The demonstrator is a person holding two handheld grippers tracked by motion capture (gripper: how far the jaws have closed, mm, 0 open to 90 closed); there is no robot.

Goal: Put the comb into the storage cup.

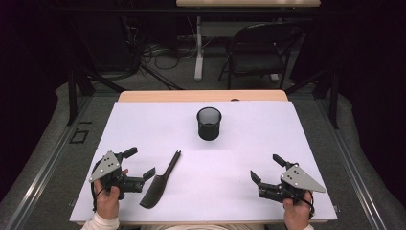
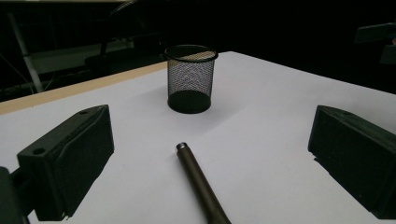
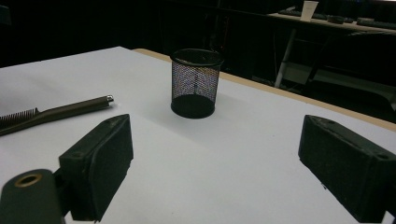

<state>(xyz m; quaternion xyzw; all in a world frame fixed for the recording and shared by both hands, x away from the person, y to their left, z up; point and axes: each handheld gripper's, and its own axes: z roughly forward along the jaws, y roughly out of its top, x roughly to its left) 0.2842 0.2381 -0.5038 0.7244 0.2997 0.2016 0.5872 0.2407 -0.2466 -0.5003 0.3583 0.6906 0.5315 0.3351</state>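
Two tools: one is held in each hand at the near edge of the worktop, both raised slightly over the white surface.
Left tool: it is held at the near left, with its jaws spread wide apart and nothing clamped between them.
Left tool, contact: no contact with the comb is seen; in the left gripper view the handle tip is framed between the two black jaws, with bare worktop on either side of it.
Right tool: it is held at the near right, with its jaws also spread wide; nothing is held or touched, and bare white worktop is seen between them.
Comb: a dark comb with a long handle is laid flat on the worktop just right of the left tool, its toothed end near and its handle angled far and to the right.
Comb, handle tip: a rounded metallic cap is seen at the far end, pointed roughly towards the cup.
Mesh cup: a black wire-mesh cup is stood upright at the middle of the worktop, well apart from both tools and beyond the comb.
Hands: the left hand and the right hand are wrapped around the tool grips at the bottom edge.
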